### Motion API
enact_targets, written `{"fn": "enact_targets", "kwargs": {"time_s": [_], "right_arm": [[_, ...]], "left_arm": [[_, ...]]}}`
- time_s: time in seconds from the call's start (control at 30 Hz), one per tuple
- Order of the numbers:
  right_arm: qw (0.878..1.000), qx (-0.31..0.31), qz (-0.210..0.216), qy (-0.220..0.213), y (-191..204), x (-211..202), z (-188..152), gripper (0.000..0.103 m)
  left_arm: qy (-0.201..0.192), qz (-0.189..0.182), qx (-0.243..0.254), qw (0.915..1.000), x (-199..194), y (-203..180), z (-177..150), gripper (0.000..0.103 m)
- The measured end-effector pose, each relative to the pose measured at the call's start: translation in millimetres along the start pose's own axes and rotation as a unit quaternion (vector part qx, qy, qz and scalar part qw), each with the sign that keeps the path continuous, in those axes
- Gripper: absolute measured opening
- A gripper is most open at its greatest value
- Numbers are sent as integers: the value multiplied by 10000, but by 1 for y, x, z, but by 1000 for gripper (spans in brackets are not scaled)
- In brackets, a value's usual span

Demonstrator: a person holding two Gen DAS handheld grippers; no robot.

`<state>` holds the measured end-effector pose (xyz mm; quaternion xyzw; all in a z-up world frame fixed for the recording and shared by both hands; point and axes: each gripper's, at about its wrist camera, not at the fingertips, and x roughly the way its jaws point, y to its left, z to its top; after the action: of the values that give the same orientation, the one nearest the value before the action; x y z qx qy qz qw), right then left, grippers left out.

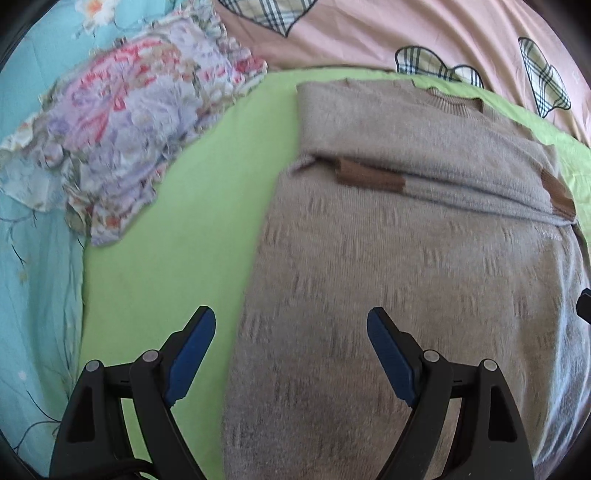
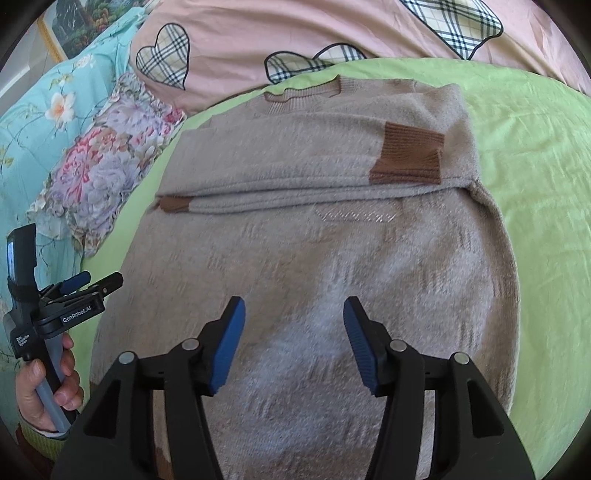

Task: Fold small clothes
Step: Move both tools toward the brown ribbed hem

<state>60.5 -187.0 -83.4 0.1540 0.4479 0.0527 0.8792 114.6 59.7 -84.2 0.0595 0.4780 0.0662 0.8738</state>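
Observation:
A beige knit sweater (image 1: pixel 424 258) lies flat on a green sheet (image 1: pixel 177 258). Both sleeves with brown cuffs (image 1: pixel 369 177) are folded across its chest. My left gripper (image 1: pixel 291 325) is open and empty, hovering over the sweater's lower left edge. In the right wrist view the sweater (image 2: pixel 314 240) fills the middle, with one brown cuff (image 2: pixel 410 155) at upper right and another (image 2: pixel 173 204) at left. My right gripper (image 2: pixel 294 314) is open and empty above the sweater's lower part. The left gripper (image 2: pixel 92 282) shows at far left, held in a hand.
A floral folded cloth (image 1: pixel 129 129) lies left of the green sheet on a turquoise bedspread (image 1: pixel 33 277). A pink quilt with plaid hearts (image 1: pixel 406 29) lies behind. The green sheet extends to the right of the sweater (image 2: pixel 535 166).

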Motion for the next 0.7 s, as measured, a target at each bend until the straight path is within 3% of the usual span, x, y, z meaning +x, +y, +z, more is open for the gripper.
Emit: {"fn": "enact_targets", "kwargs": {"time_s": [0.33,0.7], "right_arm": [[9996,-198,-1,202,14,8,2,63],[9996,-251,62,66,21,-14,-5,64]], "left_arm": [[339,-255,134,9990,9,-1,-18,85],[261,-90,192,9994,-11,3,-25,85]]}}
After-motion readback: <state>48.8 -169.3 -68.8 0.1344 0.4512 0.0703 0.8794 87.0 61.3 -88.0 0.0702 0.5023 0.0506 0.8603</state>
